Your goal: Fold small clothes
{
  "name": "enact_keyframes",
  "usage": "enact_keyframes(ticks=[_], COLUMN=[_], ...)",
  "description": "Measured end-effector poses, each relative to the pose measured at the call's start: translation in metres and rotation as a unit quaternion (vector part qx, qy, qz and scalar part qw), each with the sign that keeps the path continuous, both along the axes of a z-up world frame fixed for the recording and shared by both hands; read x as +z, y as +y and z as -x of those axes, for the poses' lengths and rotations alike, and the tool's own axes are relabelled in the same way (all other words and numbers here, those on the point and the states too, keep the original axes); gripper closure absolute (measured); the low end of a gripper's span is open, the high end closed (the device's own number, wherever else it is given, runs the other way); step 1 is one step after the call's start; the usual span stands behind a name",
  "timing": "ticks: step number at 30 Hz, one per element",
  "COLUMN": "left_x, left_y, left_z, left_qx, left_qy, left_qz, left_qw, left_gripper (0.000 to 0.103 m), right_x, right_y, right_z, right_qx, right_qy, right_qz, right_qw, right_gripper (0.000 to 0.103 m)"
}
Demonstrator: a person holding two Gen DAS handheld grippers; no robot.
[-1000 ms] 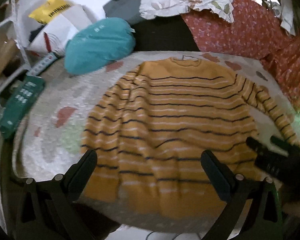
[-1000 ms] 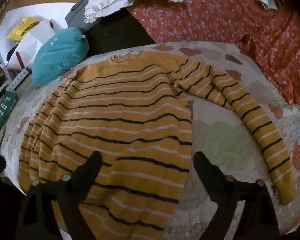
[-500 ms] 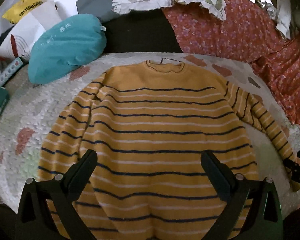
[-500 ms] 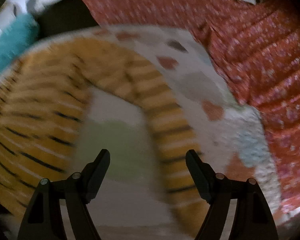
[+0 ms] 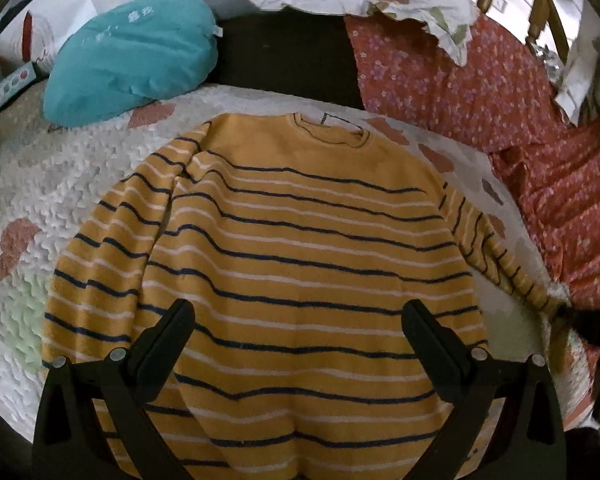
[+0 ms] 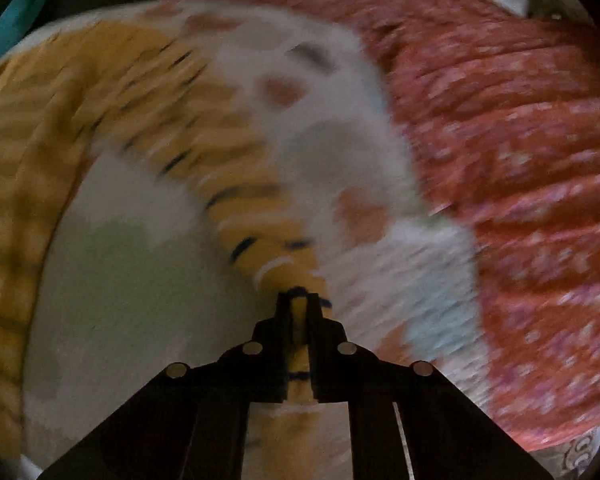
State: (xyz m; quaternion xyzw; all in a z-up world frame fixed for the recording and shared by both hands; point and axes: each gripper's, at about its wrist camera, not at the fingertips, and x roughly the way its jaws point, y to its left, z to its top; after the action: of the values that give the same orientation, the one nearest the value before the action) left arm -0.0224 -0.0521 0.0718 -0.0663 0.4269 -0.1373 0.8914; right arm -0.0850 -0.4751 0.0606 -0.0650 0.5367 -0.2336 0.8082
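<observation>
The right gripper (image 6: 298,304) clamps the cuff of the mustard-yellow striped knit sweater (image 5: 300,280), ready to fold the sleeve inward; the left gripper (image 5: 296,332) hovers released.

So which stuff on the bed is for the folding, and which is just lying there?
For the folding:
- striped sweater
- its sleeve, pinched in the right gripper
- left gripper, open over the sweater

Just lying there:
- teal cushion
- red flowery fabric
- white quilt underneath
</observation>
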Motion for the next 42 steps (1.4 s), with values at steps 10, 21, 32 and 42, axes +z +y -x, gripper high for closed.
enact_keyframes(ticks=[10, 21, 32, 42], left_x=[-0.012, 0.0, 0.01, 0.01], left_y=[0.005, 0.048, 0.139, 0.229], left_z=[-0.014, -0.016, -0.007, 0.004], left_qx=[0.015, 0.077, 0.189, 0.294], left_qy=[0.031, 0.016, 0.01, 0.024], left_qz=[0.011, 0.018, 0.028, 0.068], left_qw=[0.9994, 0.9967, 0.9816, 0.9531], left_gripper=[0.0, 0.0, 0.0, 0.0], right_x=[0.039, 0.002, -0.059, -0.046], right_y=[-0.132, 0.001, 0.166, 0.12], right_z=[-0.094, -0.024, 0.059, 0.094], right_qx=[-0.163, -0.033, 0.029, -0.021], right_qy=[-0.017, -0.064, -0.045, -0.026], right_qz=[0.067, -0.185, -0.368, -0.344], right_qw=[0.984, 0.98, 0.928, 0.938], right_gripper=[0.083, 0.03, 0.049, 0.098])
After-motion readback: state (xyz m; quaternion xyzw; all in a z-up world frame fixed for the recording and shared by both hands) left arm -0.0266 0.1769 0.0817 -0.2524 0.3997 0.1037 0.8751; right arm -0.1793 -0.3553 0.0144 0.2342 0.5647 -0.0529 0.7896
